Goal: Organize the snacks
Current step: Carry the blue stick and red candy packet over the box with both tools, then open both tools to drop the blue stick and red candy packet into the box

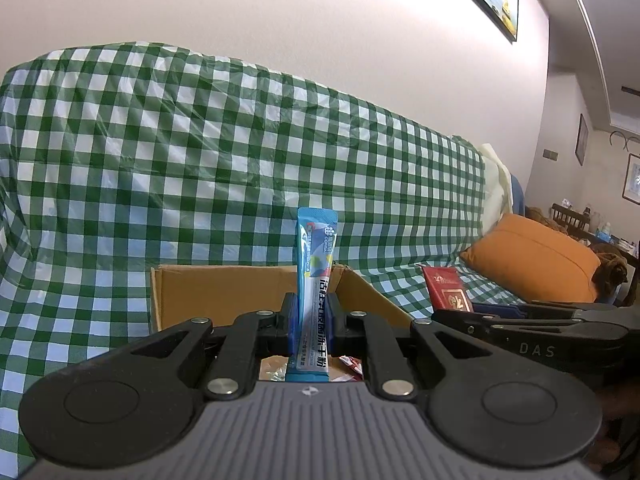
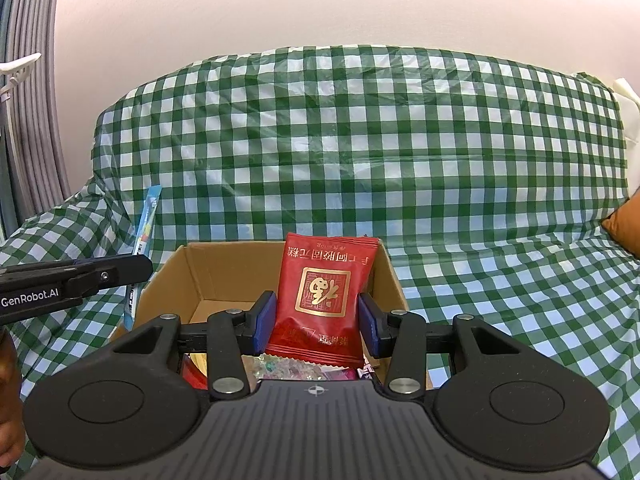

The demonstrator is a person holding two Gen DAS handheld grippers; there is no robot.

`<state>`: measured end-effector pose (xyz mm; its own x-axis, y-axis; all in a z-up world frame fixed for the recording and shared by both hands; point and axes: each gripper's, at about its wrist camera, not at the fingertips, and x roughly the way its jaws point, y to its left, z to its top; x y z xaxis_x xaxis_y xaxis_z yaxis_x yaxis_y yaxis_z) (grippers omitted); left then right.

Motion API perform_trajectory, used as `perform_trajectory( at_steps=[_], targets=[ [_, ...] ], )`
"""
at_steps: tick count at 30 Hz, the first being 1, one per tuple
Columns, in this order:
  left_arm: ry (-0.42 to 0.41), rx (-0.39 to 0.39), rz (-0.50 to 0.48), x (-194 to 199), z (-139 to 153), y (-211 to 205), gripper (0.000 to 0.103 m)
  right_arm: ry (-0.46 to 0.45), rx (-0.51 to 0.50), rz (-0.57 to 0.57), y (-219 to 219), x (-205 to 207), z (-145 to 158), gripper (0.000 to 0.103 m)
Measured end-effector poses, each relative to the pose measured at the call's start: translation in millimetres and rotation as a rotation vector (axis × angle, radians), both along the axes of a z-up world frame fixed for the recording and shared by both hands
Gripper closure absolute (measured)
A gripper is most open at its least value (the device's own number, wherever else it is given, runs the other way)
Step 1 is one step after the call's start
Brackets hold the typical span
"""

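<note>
A: What's the biggest thing in front of you?

B: The sofa, covered by a green-and-white checked cloth [image 2: 360, 152]. An orange cushion [image 1: 532, 264] lies at its right end.

A: And on the seat?

B: Your open cardboard box [image 2: 216, 276] sits on the cloth, straight ahead of both tools. Loose wrapped snacks [image 2: 296, 370] lie on its floor.

A: What have you got in the right one?

B: Your right gripper [image 2: 318, 320] has its blue pads on either side of a red snack packet [image 2: 324, 300], which stands upright above the box. The left pad touches the packet's edge; on the right I cannot tell whether the pad touches it.

A: The left?

B: Your left gripper [image 1: 312, 320] is nearly pressed together, pinching a slim blue stick sachet [image 1: 316, 264] upright over the box's near edge.
</note>
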<state>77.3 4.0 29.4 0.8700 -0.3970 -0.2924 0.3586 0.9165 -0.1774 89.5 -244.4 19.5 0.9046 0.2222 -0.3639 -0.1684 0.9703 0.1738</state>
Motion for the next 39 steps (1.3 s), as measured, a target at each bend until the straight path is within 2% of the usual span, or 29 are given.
perform_trajectory(
  at_steps=[29,30,31,32,33,35,39],
  targets=[
    [0.019,-0.002,-0.038,6.8,-3.6,-9.3,0.087,0.005,-0.013,0.029,-2.6,5.8,-0.2,0.056],
    [0.029,-0.006,-0.043,7.6,-4.3,-9.4,0.082,0.012,-0.013,0.031,-2.7,6.8,-0.7,0.053],
    [0.04,-0.005,-0.041,8.6,-5.5,-9.8,0.067,0.025,-0.012,0.032,-2.2,8.3,-1.9,0.053],
    [0.041,0.0,-0.028,8.8,-6.4,-10.2,0.056,0.039,-0.021,0.028,-0.8,10.5,-3.4,0.047],
    [0.036,0.007,-0.012,8.4,-6.6,-10.3,0.042,0.047,-0.035,0.018,0.3,11.2,-4.5,0.034],
    [0.031,0.001,-0.001,8.4,-5.5,-8.6,0.039,0.036,-0.038,0.009,0.1,10.4,-3.4,0.03],
    [0.039,0.005,0.014,8.9,-5.2,-5.3,0.036,0.038,-0.031,0.0,-5.9,8.5,-4.0,0.029]
  ],
)
